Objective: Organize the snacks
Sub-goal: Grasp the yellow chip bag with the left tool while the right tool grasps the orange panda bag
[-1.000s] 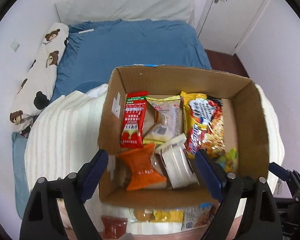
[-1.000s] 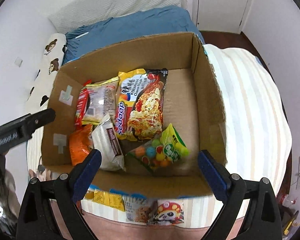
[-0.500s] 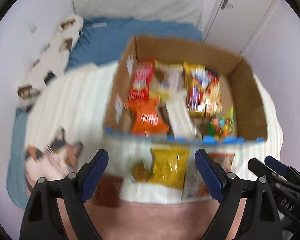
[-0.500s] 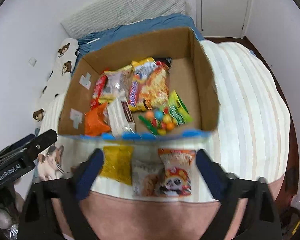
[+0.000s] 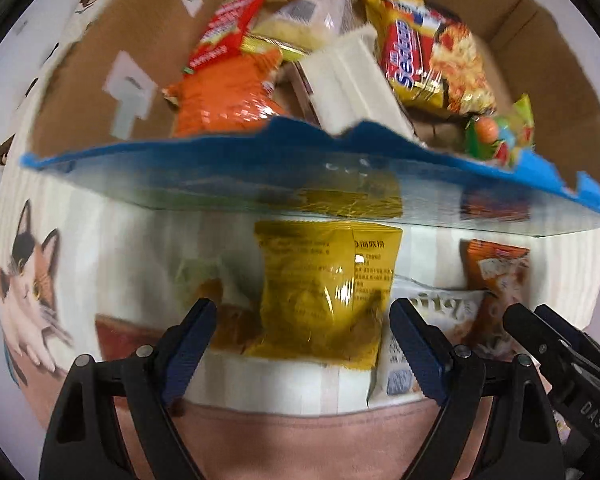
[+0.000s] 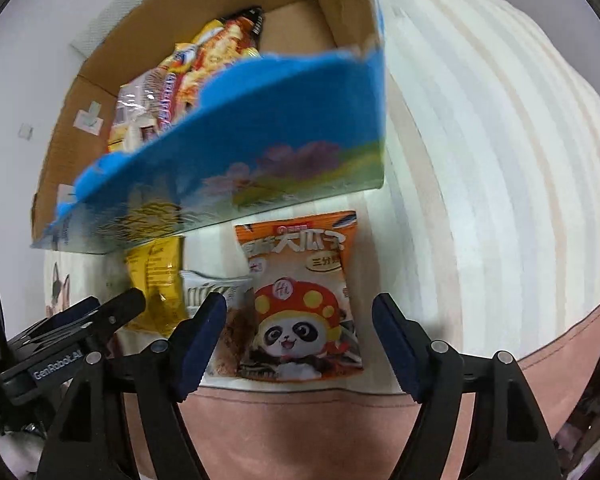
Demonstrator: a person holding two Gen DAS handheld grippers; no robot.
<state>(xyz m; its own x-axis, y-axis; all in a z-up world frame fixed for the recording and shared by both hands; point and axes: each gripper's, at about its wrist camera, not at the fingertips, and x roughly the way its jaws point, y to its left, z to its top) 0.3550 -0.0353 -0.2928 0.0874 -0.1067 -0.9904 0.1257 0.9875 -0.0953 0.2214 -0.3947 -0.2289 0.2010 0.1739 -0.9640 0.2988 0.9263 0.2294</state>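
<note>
Snack packets lie in a row on the striped blanket in front of a cardboard box (image 5: 260,184) with a blue printed front wall (image 6: 260,132). My left gripper (image 5: 302,314) points down, open, its fingers straddling a yellow packet (image 5: 324,292) without pressing on it. My right gripper (image 6: 300,306) is open around an orange packet with a panda (image 6: 300,280); its pads stand clear of the packet's edges. Between the two packets lies a white packet (image 6: 208,290). The box holds several snacks, among them an orange bag (image 5: 224,96) and a noodle pack (image 5: 432,52).
The striped blanket (image 6: 480,160) rounds off to the right and ends in a pink band (image 6: 340,420) at the near edge. A cat print (image 5: 24,280) is on the left. A brown packet (image 5: 216,300) and a dark red one (image 5: 124,336) lie left of the yellow packet.
Both grippers have come down from above the box to the row of packets in front of it. The right gripper's jaws have narrowed. The left jaws keep the same width.
</note>
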